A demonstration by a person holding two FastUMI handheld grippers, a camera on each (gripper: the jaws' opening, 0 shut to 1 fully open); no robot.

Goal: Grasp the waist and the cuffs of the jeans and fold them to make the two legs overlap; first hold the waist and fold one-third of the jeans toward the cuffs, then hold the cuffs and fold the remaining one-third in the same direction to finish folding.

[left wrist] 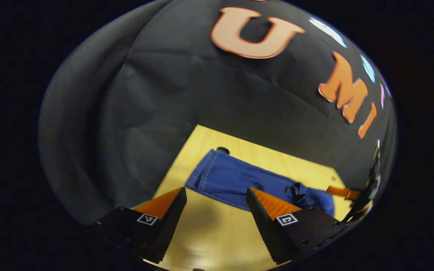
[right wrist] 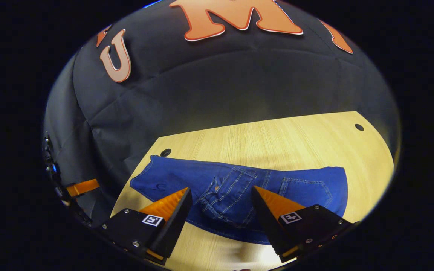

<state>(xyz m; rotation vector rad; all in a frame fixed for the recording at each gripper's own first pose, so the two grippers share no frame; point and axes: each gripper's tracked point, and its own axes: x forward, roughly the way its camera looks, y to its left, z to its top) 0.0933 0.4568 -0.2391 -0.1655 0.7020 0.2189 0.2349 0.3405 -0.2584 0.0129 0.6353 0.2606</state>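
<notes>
Both grippers hang open above the jeans on the table.

The jeans (right wrist: 239, 192) lie flat on the wooden table (right wrist: 285, 139), near its back edge, with the waist and pockets towards the right gripper (right wrist: 220, 195) and the cuffs towards the left gripper (left wrist: 217, 195). Each gripper has its fingers wide apart and holds nothing. In the left gripper view the jeans stretch across the table, and the other gripper shows at the right edge, near the waist end.

The blue jeans (right wrist: 239, 188) lie flat on the table, spread lengthwise, waist and back pockets showing toward the right in the right gripper view, legs and cuffs stretching away left.
</notes>
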